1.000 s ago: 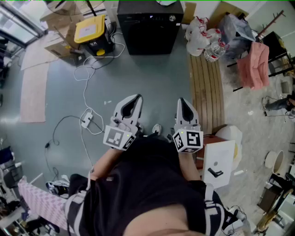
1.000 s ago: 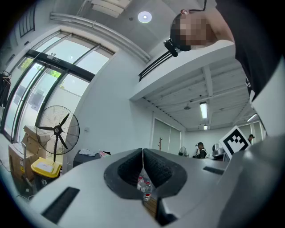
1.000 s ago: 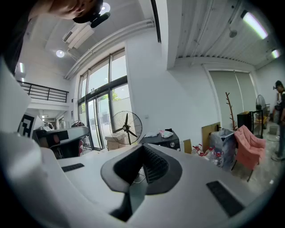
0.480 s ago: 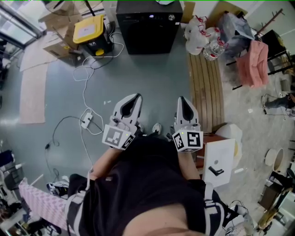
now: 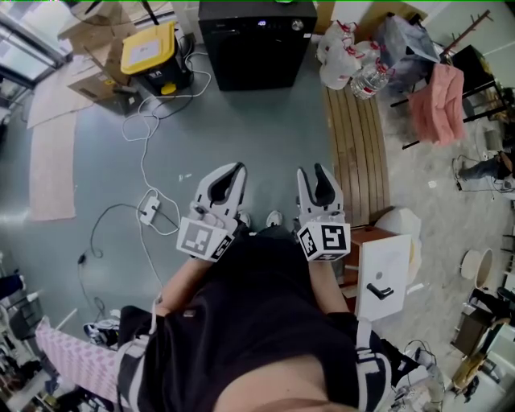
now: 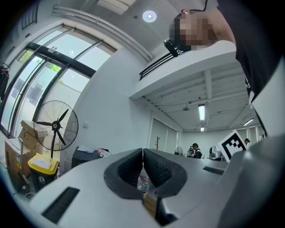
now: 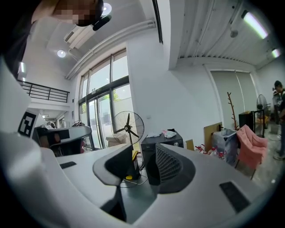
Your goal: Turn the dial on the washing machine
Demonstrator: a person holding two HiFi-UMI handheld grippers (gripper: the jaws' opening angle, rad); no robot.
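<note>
Washing machine [image 5: 256,44] stands across the floor, well apart from both claws. Right claw [image 5: 312,173] is opening, empty; left claw [image 5: 238,170] is pressed together, empty. Walk up, then centre the right claw on the dial [image 5: 298,25] before closing.

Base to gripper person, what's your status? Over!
Left gripper shut, empty. Right gripper opening, nothing between jaws. Washing machine ahead across floor, dial untouched. White cable on floor, left of path.
</note>
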